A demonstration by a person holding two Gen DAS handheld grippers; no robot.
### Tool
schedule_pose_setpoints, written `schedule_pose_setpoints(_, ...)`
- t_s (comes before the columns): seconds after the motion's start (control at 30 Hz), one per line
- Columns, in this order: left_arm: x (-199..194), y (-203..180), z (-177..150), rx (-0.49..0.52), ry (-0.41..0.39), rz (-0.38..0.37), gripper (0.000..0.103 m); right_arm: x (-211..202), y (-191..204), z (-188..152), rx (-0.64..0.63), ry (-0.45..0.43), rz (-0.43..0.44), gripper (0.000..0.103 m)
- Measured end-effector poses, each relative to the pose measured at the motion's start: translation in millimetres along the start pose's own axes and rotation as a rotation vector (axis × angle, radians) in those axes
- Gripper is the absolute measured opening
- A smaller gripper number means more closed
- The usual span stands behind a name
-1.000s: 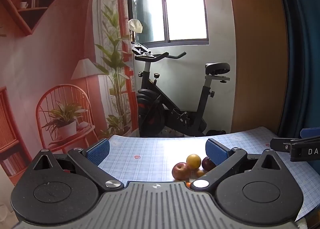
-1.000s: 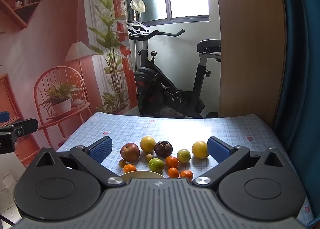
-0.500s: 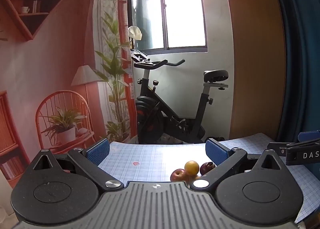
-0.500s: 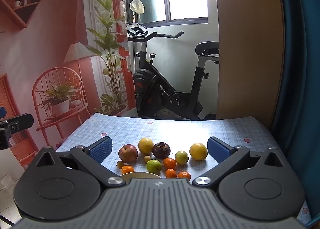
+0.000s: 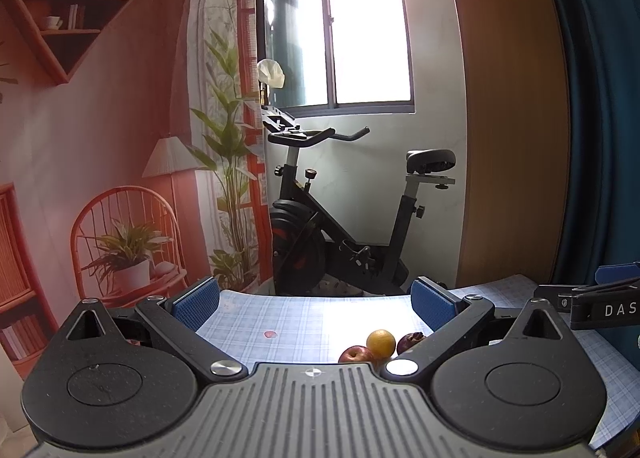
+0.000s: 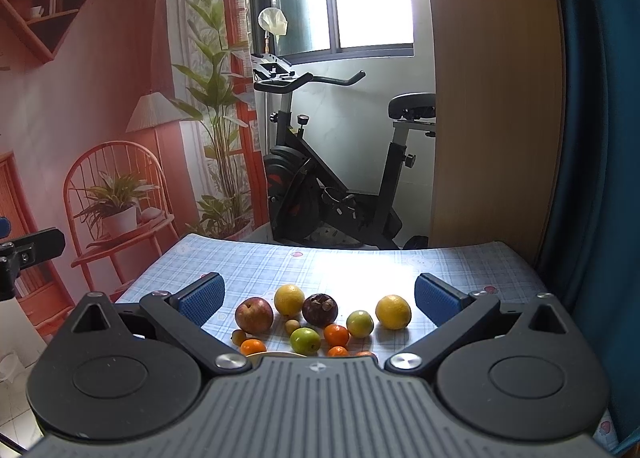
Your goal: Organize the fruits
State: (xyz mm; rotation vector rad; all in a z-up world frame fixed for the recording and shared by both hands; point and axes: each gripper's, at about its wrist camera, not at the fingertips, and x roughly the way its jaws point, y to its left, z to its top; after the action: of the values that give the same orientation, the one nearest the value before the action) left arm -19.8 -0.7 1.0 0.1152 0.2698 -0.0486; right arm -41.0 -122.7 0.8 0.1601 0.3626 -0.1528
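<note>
In the right wrist view a cluster of fruit lies on the checked tablecloth (image 6: 360, 266): a red apple (image 6: 254, 315), two yellow citrus fruits (image 6: 289, 300) (image 6: 393, 312), a dark mangosteen (image 6: 319, 310), green fruits (image 6: 305, 340) (image 6: 360, 323), several small oranges (image 6: 336, 334). My right gripper (image 6: 318, 296) hangs open above and before them, holding nothing. A pale plate rim (image 6: 272, 354) peeks over its body. In the left wrist view my left gripper (image 5: 314, 304) is open and empty, with the apple (image 5: 356, 354), a citrus fruit (image 5: 381, 342) and the mangosteen (image 5: 410, 341) low right.
An exercise bike (image 6: 320, 185) stands beyond the table's far edge. A wooden panel (image 6: 492, 117) and blue curtain (image 6: 600, 137) close the right side. The other gripper's tip shows at the left edge (image 6: 28, 250) and at the right (image 5: 592, 304).
The left wrist view has tilted upward, so the table and fruit sit lower in frame. The right gripper's view shifted only slightly. Both grippers stay open.
</note>
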Motion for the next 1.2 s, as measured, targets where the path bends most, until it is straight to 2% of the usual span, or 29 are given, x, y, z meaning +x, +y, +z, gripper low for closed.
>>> schedule_pose_setpoints(1.2,-3.2,-1.5,2.8,-0.006,-0.023,0.006,0.103,0.5,-3.4,0.6,0.0,-0.005,-0.002,0.103)
